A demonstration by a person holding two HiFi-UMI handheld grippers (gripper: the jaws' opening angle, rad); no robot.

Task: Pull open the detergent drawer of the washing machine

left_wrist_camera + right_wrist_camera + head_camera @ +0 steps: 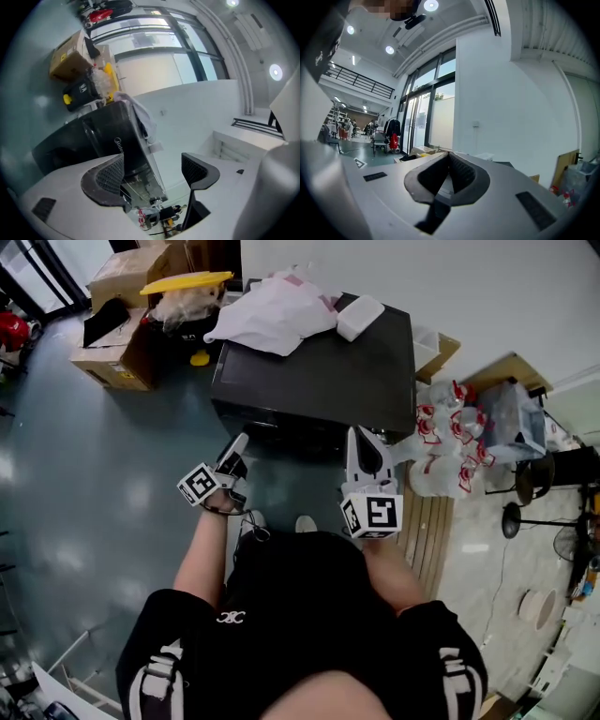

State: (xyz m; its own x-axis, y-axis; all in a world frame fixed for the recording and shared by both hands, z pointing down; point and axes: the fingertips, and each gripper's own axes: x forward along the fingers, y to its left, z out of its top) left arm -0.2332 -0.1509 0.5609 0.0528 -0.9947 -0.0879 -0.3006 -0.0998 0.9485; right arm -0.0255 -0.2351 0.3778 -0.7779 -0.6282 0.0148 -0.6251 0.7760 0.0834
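Facing washing machine [319, 371] — detergent drawer not made out, presumably on its near front, just beyond both tools. Left tool [238, 446] jaws apart, empty, aimed there; right tool [360, 437] pressed together, empty.

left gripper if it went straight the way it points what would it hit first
Probably the black washing machine, framed between the open jaws of the left gripper; depth is unclear.
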